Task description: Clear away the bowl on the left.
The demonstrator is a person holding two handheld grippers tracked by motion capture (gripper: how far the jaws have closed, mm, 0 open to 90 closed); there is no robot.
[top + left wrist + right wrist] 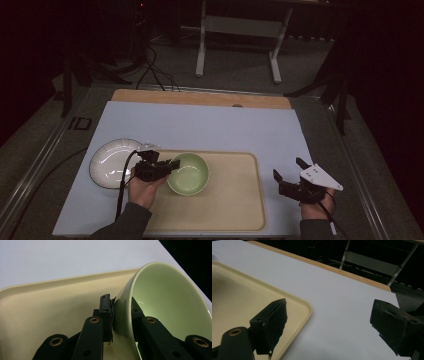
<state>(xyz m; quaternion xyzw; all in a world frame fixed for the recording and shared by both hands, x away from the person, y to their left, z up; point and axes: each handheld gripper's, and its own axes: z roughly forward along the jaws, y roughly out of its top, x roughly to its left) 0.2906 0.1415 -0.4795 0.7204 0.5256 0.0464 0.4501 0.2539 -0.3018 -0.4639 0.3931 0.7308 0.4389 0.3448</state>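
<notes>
Slippage is the main worry: the left claw (172, 164) is clenched on the near-left rim of the green bowl (189, 173), one jaw inside the wall and one outside, as the left gripper view makes plain, and glazed ceramic pinched at a single spot on its edge gives little purchase. The bowl sits over the left part of the beige tray (235, 200), tipped in the left gripper view, so if the grip loosens it would likely drop onto the tray, rock or roll. A white plate (107, 162) lies on the tabletop (200, 125) just beside the tray's left edge, close behind the left hand; a careless swing that way could knock bowl against plate. The right claw (289, 174) hangs released over the tabletop right of the tray, holding nothing.
</notes>
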